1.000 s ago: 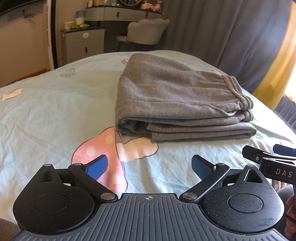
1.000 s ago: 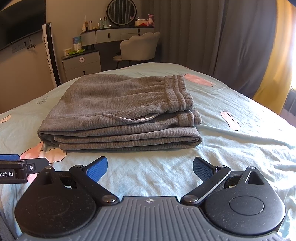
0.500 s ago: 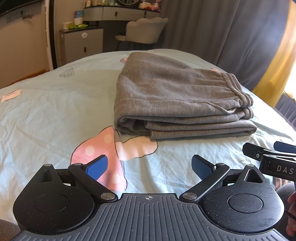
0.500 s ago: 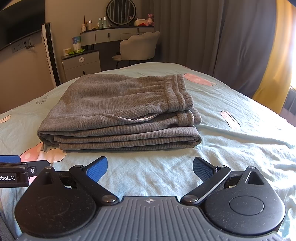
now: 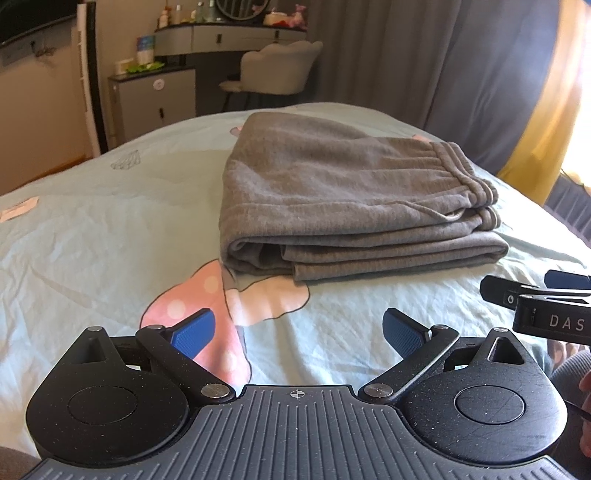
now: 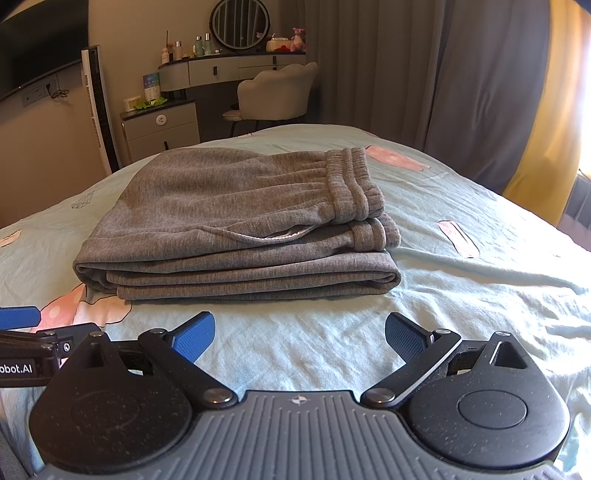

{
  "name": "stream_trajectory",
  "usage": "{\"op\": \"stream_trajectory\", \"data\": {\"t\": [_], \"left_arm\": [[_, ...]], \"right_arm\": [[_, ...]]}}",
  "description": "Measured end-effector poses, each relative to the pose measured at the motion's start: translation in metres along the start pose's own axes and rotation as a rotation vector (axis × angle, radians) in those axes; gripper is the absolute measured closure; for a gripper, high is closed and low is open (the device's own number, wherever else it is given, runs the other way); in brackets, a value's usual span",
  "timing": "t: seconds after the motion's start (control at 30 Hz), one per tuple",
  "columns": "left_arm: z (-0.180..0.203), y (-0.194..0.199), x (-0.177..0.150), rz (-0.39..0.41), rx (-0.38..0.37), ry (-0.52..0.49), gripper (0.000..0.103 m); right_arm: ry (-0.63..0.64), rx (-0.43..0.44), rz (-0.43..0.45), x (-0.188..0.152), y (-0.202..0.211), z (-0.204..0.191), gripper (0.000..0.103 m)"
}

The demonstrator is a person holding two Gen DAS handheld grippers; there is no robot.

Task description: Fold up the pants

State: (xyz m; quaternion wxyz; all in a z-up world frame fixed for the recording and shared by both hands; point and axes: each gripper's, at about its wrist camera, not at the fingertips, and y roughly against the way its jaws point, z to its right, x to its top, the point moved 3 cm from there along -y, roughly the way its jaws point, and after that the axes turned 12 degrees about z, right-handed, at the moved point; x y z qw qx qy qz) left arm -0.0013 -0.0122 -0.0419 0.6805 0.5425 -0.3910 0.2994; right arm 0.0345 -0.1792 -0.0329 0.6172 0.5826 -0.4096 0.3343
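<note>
Grey sweatpants [image 5: 343, 199] [image 6: 236, 225] lie folded in a flat stack on the light blue bedsheet [image 5: 92, 236], waistband to the right. My left gripper [image 5: 298, 332] hovers open over the sheet, short of the stack's near edge, with nothing between its blue pads. My right gripper [image 6: 299, 334] is also open and empty, a little in front of the stack. In the left wrist view the right gripper [image 5: 535, 295] shows at the right edge. The left gripper [image 6: 22, 332] appears at the left edge of the right wrist view.
A pink mushroom print [image 5: 207, 314] marks the sheet by the stack's near left corner. Beyond the bed stand a dresser with a round mirror [image 6: 240, 22], a pale chair [image 6: 277, 92], a grey cabinet [image 6: 162, 129] and dark curtains [image 6: 443, 74]. A person's fingers [image 5: 583, 424] show at the right.
The left wrist view has tilted up slightly, so the stack sits lower in frame; the right wrist view has barely shifted. Both grippers stay open and the pants have not moved.
</note>
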Motion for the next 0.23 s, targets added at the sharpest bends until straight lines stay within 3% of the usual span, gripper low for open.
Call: {"op": "stream_trajectory", "data": {"t": [0.23], "left_arm": [[0.0010, -0.0022, -0.0017, -0.015, 0.001, -0.003, 0.002]], "right_arm": [[0.000, 0.000, 0.001, 0.0001, -0.0002, 0.0003, 0.004]]}}
